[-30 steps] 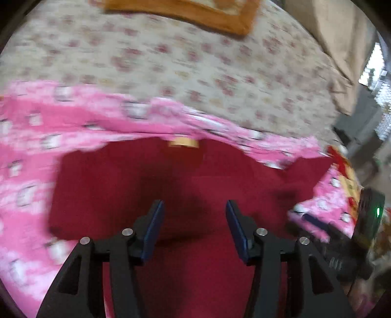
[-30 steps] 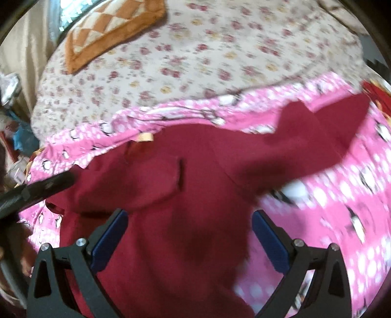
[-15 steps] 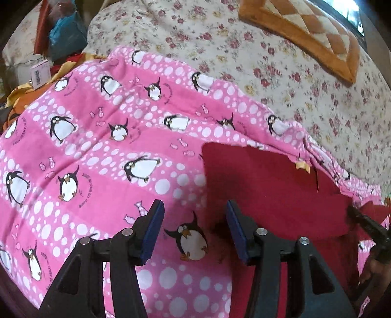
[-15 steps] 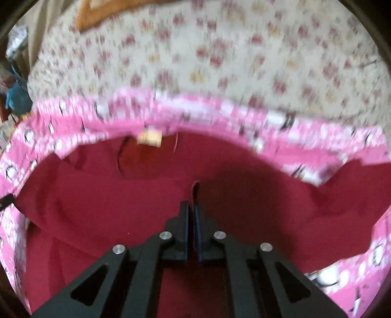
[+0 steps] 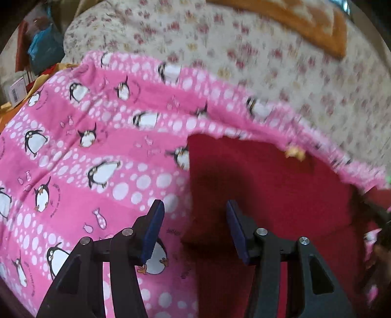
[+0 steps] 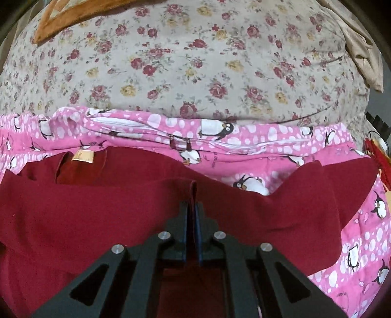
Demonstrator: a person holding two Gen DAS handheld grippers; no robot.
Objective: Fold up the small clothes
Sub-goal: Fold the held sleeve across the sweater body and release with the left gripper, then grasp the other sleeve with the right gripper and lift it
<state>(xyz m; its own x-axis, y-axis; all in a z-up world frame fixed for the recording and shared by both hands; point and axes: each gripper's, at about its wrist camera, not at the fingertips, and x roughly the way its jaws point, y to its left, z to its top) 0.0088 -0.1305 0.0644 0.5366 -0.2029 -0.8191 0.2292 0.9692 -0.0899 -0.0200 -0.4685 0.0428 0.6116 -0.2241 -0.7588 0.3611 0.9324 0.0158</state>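
A dark red garment (image 6: 97, 208) lies spread on a pink penguin-print blanket (image 6: 361, 244), with its tan neck label (image 6: 84, 156) at the far side. My right gripper (image 6: 191, 204) is shut on a pinched ridge of the red cloth near the garment's upper middle. A sleeve (image 6: 342, 178) stretches out to the right. In the left wrist view, my left gripper (image 5: 193, 210) hangs open astride the left edge of the garment (image 5: 268, 190). One finger is over the blanket (image 5: 73, 171) and the other over red cloth, and neither pad presses on anything. The label (image 5: 295, 153) is blurred.
The blanket lies on a floral bedsheet (image 6: 195, 61). An orange patterned cushion (image 5: 305, 22) sits at the far end of the bed. Beige cloth (image 6: 361, 49) hangs at the far right. Clutter with a blue bag (image 5: 44, 49) is piled beyond the bed's left side.
My right gripper went from wide open over the garment to shut on a fold of red cloth. My left gripper swung from above the garment to its left edge and stayed open.
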